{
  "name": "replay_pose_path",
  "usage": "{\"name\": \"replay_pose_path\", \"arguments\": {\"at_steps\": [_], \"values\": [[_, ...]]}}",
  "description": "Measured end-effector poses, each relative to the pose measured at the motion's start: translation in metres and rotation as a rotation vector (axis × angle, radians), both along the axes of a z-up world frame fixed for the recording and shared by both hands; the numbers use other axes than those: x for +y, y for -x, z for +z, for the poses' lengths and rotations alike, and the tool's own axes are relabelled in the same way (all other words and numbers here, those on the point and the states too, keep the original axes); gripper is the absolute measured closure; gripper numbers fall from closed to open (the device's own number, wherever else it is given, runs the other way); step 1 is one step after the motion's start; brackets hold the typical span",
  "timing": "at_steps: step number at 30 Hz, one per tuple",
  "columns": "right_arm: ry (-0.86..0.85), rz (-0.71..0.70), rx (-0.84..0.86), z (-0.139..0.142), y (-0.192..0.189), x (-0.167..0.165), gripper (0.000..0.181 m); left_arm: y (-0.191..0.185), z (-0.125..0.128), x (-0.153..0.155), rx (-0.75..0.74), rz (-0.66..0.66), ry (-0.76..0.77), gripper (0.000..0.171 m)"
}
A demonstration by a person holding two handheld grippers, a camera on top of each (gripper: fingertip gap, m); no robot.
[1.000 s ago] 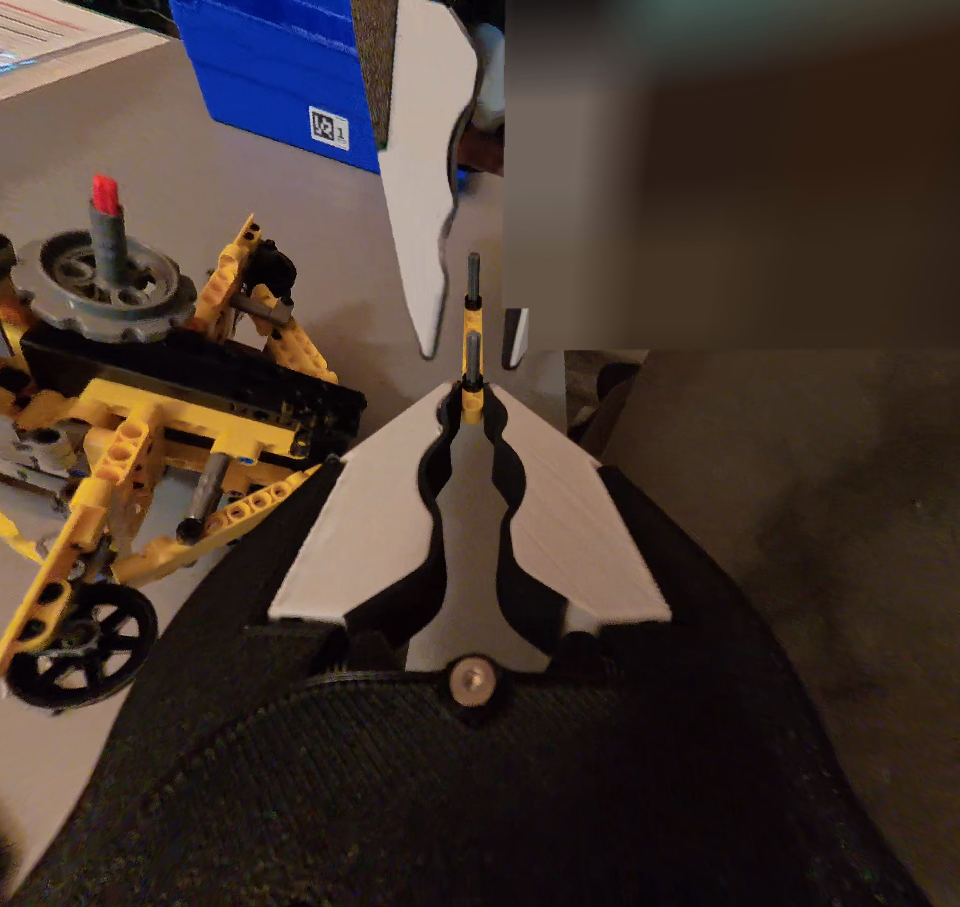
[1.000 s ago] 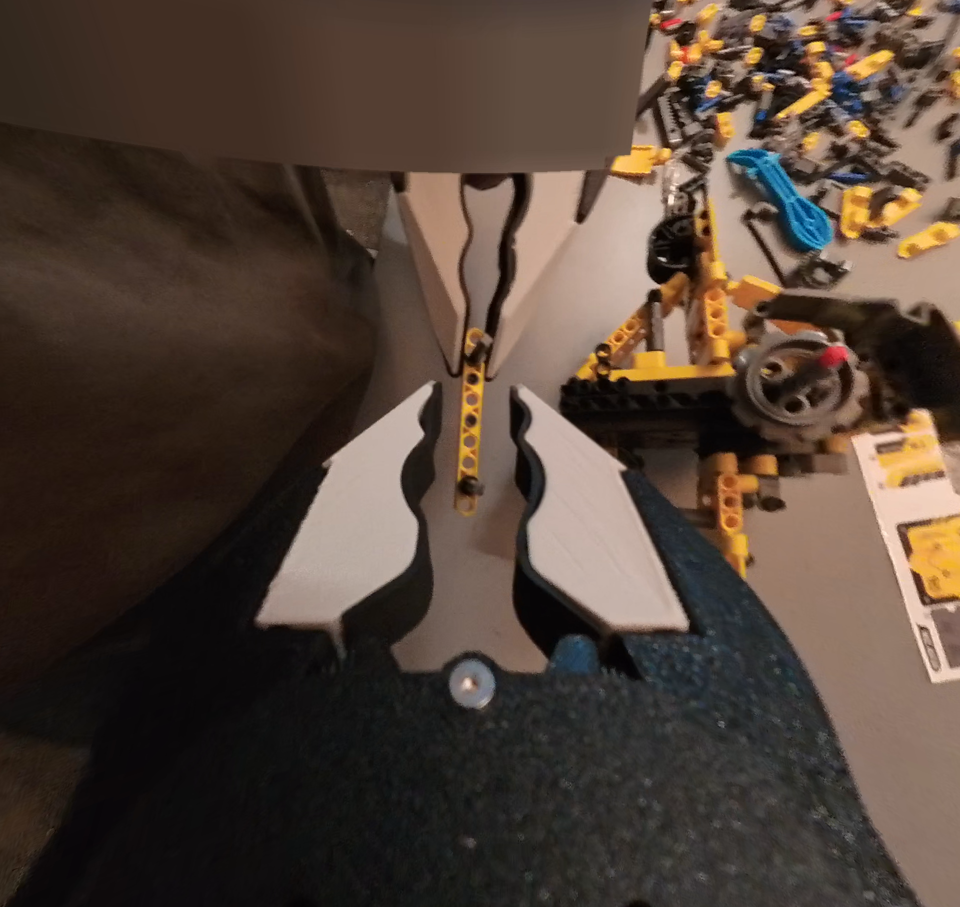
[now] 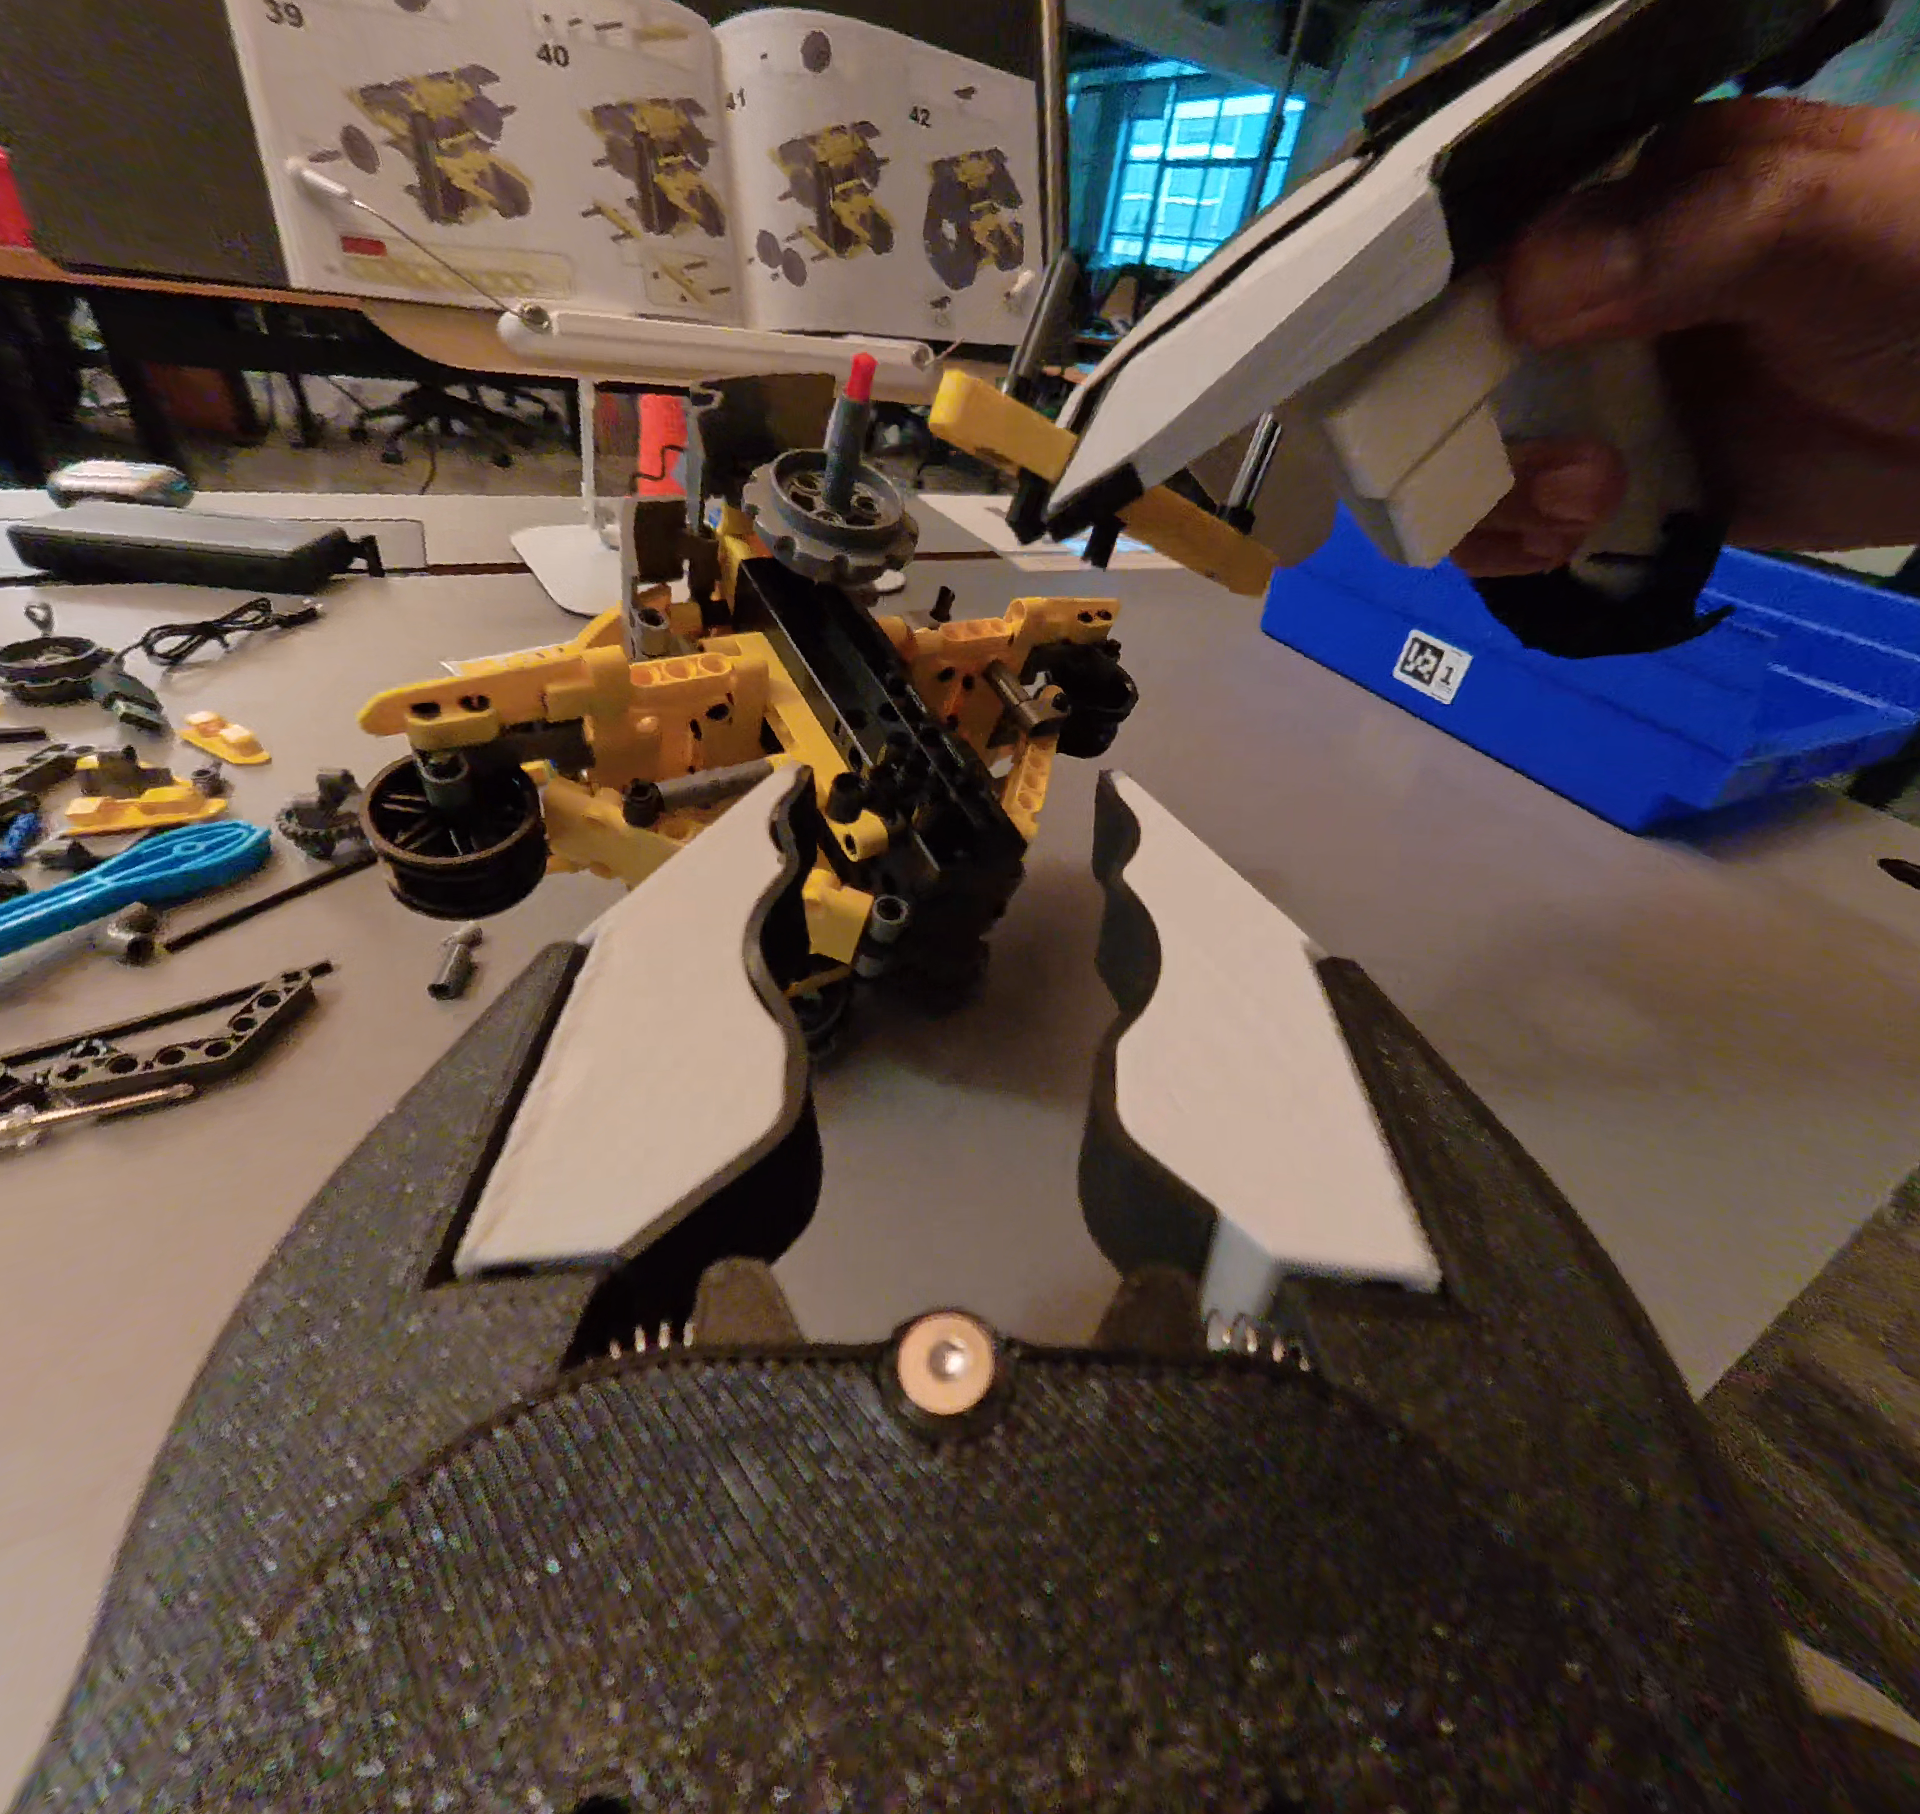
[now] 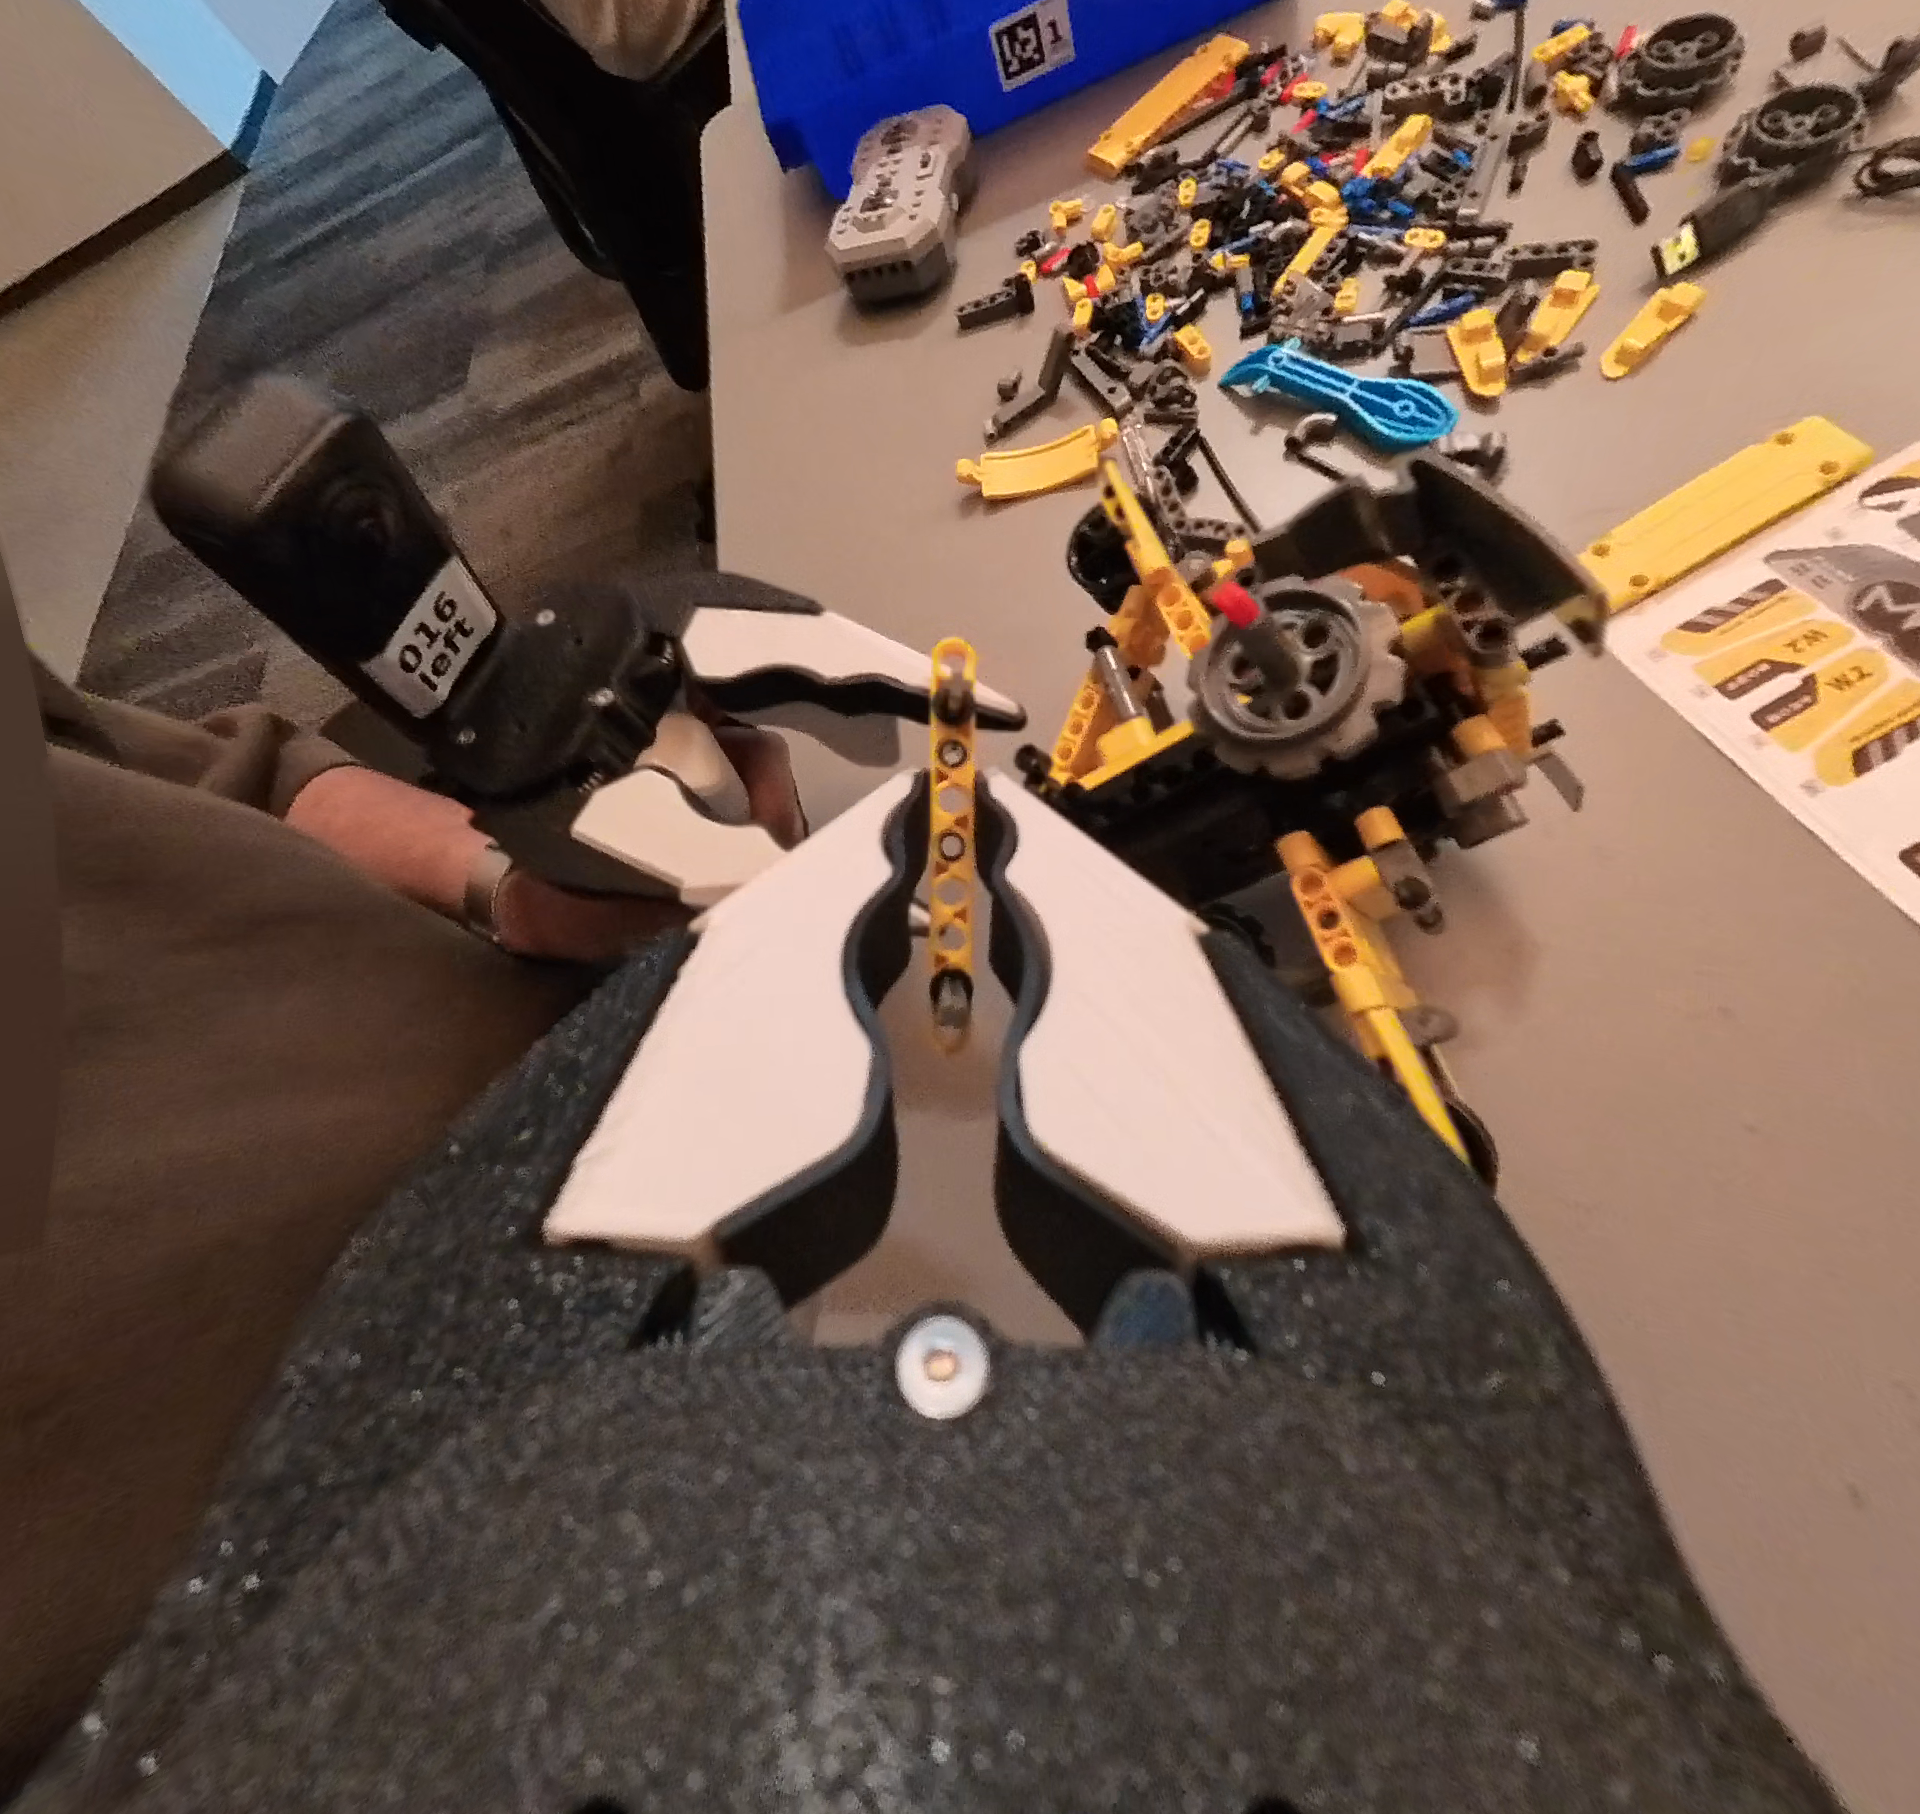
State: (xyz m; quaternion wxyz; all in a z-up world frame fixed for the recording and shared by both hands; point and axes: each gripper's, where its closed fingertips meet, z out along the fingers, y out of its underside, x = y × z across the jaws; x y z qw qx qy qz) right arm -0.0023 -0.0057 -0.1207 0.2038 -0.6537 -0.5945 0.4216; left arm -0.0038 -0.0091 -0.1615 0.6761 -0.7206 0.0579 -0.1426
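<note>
Clamped in my right tool point(image 4: 948, 798) is a yellow perforated beam point(image 4: 951, 850) with dark pins at both ends, pinched near its middle and lifted above the bench point(image 4: 1558, 1193). At two o'clock from it stands the half-built yellow and black model point(image 4: 1299, 725), a grey gear point(image 4: 1283, 678) with a red-tipped axle on top. My left tool point(image 3: 951, 829) is spread wide and holds nothing, its fingertips flanking the model's near end. Farther out, loose parts point(image 4: 1351, 206) and a light blue separator point(image 4: 1340, 393) lie at one o'clock, a blue bin point(image 4: 1018, 8) at twelve, and an open instruction booklet point(image 3: 623, 154) behind the model.
</note>
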Motion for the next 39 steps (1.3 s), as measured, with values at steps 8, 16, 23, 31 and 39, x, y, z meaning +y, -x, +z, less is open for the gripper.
{"name": "replay_pose_path", "arguments": {"at_steps": [8, 16, 23, 31, 39], "values": [[-0.011, -0.026, 0.091, 0.021, -0.003, -0.017, 0.174, 0.0, 0.005, 0.0, 0.0, 0.151, -0.039, 0.108], [-0.216, -0.065, 0.135, 0.036, -0.026, -0.021, 0.174, -0.01, 0.001, -0.04, 0.326, 0.305, -0.076, 0.116], [-0.048, -0.025, 0.067, 0.025, -0.023, -0.029, 0.174, -0.014, -0.029, -0.025, 0.041, 0.391, 0.065, 0.118], [-0.068, 0.04, -0.145, -0.013, 0.01, -0.018, 0.174, -0.01, -0.036, -0.019, -0.078, 0.379, 0.12, 0.113], [-0.203, 0.07, -0.249, -0.024, 0.022, -0.01, 0.174, -0.005, -0.008, 0.005, -0.329, 0.261, 0.064, 0.111]]}}
